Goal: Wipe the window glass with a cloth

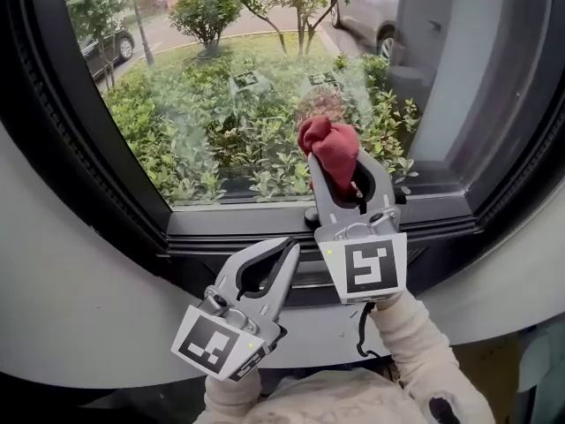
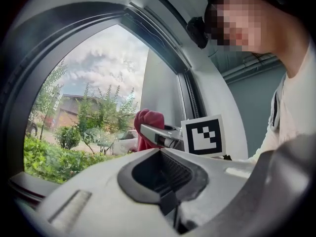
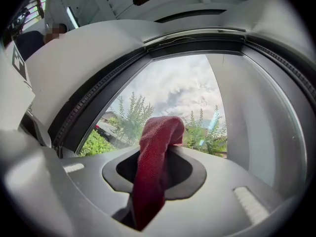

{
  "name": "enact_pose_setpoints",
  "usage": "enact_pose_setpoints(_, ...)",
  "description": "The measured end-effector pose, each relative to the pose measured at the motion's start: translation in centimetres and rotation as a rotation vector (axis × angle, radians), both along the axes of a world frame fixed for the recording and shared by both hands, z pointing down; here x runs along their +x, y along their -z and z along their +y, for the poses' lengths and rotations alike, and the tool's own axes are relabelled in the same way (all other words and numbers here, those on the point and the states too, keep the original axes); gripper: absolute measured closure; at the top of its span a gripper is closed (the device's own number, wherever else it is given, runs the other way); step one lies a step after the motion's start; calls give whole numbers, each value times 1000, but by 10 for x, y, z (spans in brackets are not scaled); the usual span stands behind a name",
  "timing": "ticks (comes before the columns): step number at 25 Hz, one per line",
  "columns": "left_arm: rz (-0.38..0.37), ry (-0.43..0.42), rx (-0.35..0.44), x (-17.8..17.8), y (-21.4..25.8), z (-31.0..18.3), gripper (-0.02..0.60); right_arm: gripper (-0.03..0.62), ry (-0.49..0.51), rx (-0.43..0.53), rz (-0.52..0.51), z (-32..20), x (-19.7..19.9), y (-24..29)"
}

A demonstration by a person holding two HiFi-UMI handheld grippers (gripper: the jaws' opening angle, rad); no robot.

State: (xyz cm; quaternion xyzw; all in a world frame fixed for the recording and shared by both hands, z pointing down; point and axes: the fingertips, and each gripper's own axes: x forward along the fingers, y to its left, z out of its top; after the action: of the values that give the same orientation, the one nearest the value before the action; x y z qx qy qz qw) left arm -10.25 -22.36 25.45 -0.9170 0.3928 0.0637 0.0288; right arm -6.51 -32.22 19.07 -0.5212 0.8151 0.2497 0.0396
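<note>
I'm looking at a window glass [image 1: 265, 87] set in a dark frame [image 1: 265, 217], with pale wall [image 1: 79, 307] curving round it on both sides and below. Through the pane there are green shrubs [image 1: 203, 140], a small tree and a parked car [image 1: 366, 11] beyond.

My right hand-held gripper [image 1: 340, 173] is held upright in front of the lower part of the pane, just above the bottom rail, its marker cube facing me and a light sleeve [image 1: 424, 343] behind it. Its jaws are pinching the red cloth [image 1: 331, 144], which runs up between them and bunches over the tips right by the glass; I cannot tell whether it is actually touching the pane.

My left hand-held gripper [image 1: 287, 250] sits lower and to the left, tilted up to the right, its tips over the dark rail under the window. Its jaws are pressed together with nothing between them. The two grippers are just beside each other, not touching.
</note>
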Motion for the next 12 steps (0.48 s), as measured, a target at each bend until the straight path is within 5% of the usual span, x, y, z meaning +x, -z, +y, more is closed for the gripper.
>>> enact_pose_setpoints(12, 12, 56, 1, -32, 4, 24, 581, 468, 192, -106, -49, 13, -38, -6)
